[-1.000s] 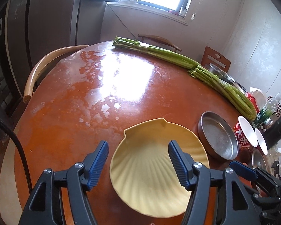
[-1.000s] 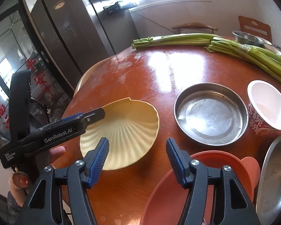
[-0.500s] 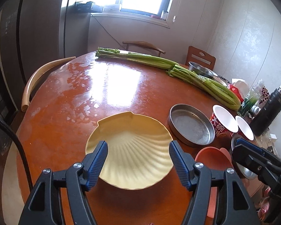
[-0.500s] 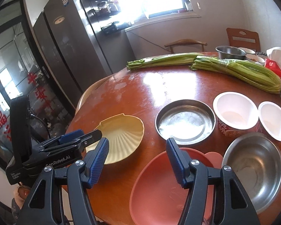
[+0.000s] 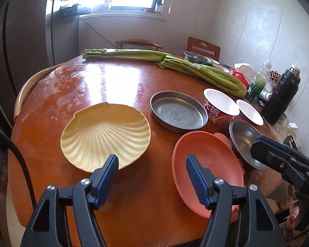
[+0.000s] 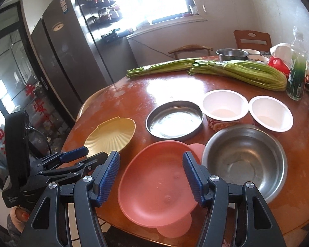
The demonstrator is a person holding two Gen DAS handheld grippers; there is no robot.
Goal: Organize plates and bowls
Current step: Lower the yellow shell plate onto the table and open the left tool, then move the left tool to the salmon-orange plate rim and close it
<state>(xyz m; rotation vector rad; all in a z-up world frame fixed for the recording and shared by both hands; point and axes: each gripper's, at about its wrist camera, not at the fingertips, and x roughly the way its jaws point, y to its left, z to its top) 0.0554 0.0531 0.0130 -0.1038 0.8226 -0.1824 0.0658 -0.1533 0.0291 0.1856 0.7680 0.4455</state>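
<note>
Glossy worktop [image 5: 117, 78]: your jaws stand spread, empty. The pink plate [image 6: 160, 181], likely light, stiff and slick, invites a rim grip.

Round reddish-brown wooden table [image 5: 117, 78], on it a yellow shell-shaped plate [image 5: 105, 135], pink plate [image 5: 208, 162], shallow steel pan [image 5: 178, 114], steel bowl [image 6: 244, 158], two white paper cups [image 6: 224, 105], celery bundles [image 5: 204, 72], black flask [image 5: 282, 94]
</note>
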